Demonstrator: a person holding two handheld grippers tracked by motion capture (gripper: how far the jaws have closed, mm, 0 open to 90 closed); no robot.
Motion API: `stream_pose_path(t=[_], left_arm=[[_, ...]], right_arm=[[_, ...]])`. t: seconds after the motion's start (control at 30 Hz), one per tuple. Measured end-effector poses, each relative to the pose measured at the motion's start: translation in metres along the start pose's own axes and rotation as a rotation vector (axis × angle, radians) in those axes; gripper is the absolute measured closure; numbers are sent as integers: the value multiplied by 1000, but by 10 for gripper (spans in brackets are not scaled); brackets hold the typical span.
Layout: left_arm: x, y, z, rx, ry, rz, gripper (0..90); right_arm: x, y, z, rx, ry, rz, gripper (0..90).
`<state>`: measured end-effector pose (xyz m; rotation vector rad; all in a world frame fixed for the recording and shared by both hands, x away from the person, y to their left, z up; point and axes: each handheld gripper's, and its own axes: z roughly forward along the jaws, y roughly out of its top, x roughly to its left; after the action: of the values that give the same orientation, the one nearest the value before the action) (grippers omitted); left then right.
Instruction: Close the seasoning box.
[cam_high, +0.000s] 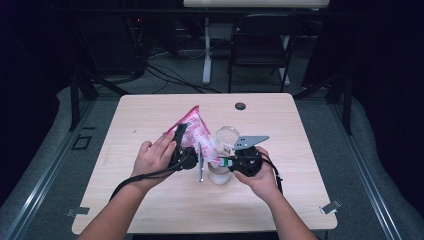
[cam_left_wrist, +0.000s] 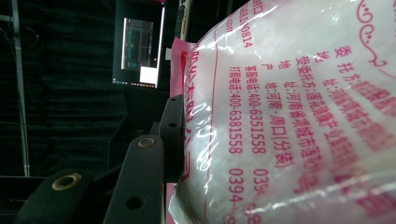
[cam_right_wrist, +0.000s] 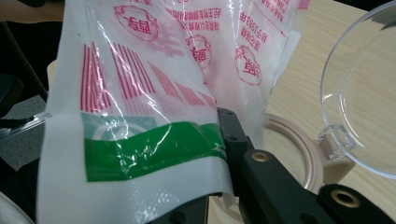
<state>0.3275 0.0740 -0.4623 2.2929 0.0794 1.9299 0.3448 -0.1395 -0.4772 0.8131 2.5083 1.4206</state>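
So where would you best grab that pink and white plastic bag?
By its flat edges, one from each side, as now: the left gripper pinches the upper pink end of the bag, and the right gripper pinches the green-striped corner. The middle bulges with powder, so thin flat seams probably suit the jaws better.

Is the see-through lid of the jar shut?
No, in the right gripper view the clear round plastic lid is flipped up on its hinge, away from the jar's beige ring opening.
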Motion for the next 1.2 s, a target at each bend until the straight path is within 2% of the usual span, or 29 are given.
stream_pose_path(t=[0.43,1.07,1.2], left_arm=[[1,2,-1,-9,12,3,659],[0,3,-3,-19,5,6,659],[0,4,-5,-16,7,18,660]], right_arm=[[-2,0,-1,-5,4,7,900],[-3,-2,1,3,3,17,900],[-5,-2,0,3,-1,23,900]])
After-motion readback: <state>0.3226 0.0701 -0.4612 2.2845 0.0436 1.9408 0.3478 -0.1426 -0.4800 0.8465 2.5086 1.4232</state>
